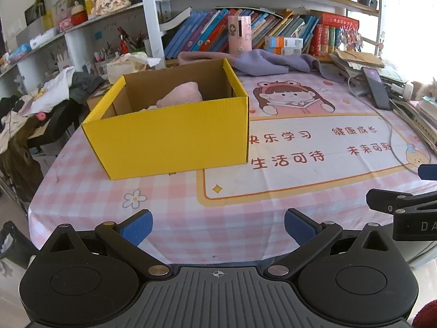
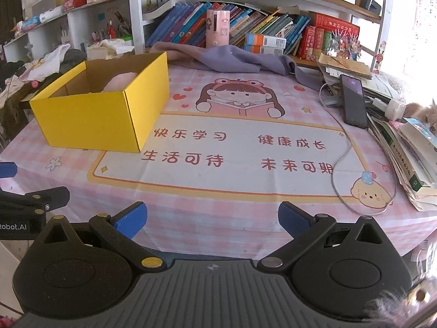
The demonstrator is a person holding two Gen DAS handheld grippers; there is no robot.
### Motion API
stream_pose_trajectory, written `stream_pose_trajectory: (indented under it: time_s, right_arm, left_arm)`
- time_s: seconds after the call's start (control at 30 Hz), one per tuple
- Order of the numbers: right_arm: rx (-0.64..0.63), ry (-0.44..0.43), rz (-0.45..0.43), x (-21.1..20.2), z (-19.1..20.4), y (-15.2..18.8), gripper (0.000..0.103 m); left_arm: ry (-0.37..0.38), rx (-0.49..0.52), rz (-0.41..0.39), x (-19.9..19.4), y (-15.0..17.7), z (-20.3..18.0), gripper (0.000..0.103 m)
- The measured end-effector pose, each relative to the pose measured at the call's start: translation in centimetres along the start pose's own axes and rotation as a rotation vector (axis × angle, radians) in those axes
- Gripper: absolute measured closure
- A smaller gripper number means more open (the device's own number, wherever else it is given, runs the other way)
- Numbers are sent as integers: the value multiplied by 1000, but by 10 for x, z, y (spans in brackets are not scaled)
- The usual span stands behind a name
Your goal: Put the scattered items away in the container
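**Q:** Pink-checked cartoon tablecloth (image 2: 207, 213), bookshelves behind. What is lying where?

**A:** I am holding both tools back at the near table edge. My left gripper (image 1: 218, 228) is spread wide, gripping nothing; my right gripper (image 2: 213, 221) is likewise splayed and empty. An open yellow corrugated cardboard box (image 1: 169, 134) is sitting ahead and left, its long side facing the left gripper, a soft pink bundle (image 1: 181, 97) already resting inside.

**Q:** Which item is governing the coming move?

**A:** Probably the crumpled lilac cloth (image 2: 235, 58), lying at the far edge, its length running across the table, right of the box. I am judging my right gripper nearer.
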State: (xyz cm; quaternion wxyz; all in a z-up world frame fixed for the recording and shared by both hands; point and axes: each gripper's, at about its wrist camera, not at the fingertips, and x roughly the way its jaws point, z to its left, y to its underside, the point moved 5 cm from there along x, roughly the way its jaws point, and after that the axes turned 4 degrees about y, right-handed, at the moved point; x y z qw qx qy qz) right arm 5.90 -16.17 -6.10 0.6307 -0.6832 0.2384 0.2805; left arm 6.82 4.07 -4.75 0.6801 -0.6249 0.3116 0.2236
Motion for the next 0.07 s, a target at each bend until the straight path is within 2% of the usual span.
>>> stream_pose_trajectory:
  time_s: [0.07]
  right_arm:
    - [-1, -1, 2, 1, 0, 0, 0]
  left_arm:
    - [1, 0, 7, 1, 0, 0, 0]
